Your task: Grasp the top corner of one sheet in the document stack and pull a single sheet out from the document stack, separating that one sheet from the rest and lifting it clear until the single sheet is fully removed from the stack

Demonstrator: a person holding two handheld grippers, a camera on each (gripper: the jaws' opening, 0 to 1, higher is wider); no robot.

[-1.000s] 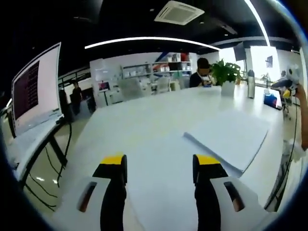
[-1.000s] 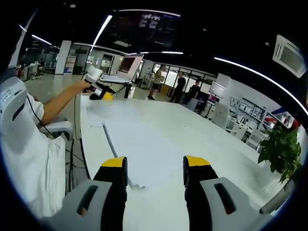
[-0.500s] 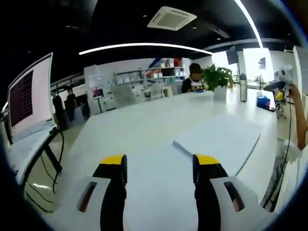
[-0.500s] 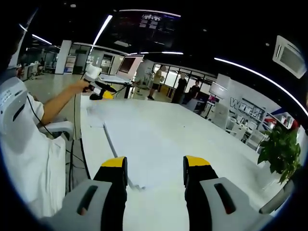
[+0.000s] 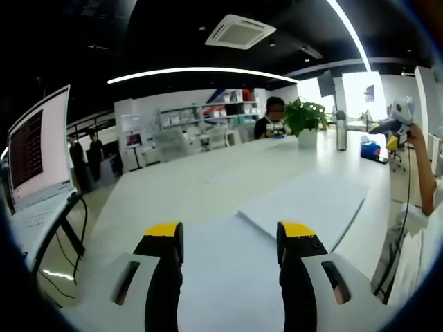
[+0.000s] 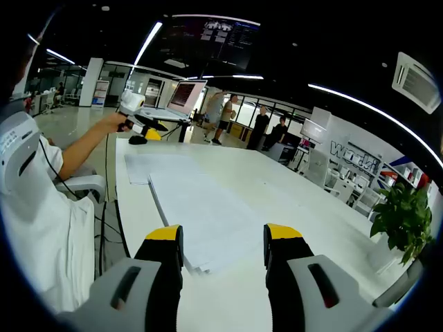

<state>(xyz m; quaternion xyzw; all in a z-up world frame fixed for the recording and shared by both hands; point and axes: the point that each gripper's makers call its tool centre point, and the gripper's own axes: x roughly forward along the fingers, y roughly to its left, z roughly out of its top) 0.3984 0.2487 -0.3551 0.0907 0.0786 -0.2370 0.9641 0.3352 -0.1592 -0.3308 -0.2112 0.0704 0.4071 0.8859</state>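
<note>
**Hovering over the paper stack with both claws apart**

Looking along the left claw (image 5: 229,238) in the left gripper view, its two black jaws with yellow tips stand apart with nothing between them, above the long white bench (image 5: 201,187). A flat white document stack (image 5: 304,207) of thin rectangular sheets lies just ahead and to the right, its near corner reaching toward the gap between the jaws, and a separate white sheet (image 5: 228,277) lies flat below them. At the far right a person's hand holds up the other claw (image 5: 391,124), well above the bench; whether it is parted cannot be told here. A leafy green potted plant (image 5: 304,119) in a white pot stands at the bench's far end, and a screen with dark text (image 5: 38,155) stands at the left; the text is too small to read.

In the right gripper view, the right claw (image 6: 223,238) is likewise released, yellow-tipped jaws spread and empty. The document stack lies between and beyond them, its layered edge visible at the near corner. Farther along the bench a person's bare forearm holds the left claw above the single sheet. Blue lettering (image 6: 353,153) on the far wall is too blurred to read.
</note>
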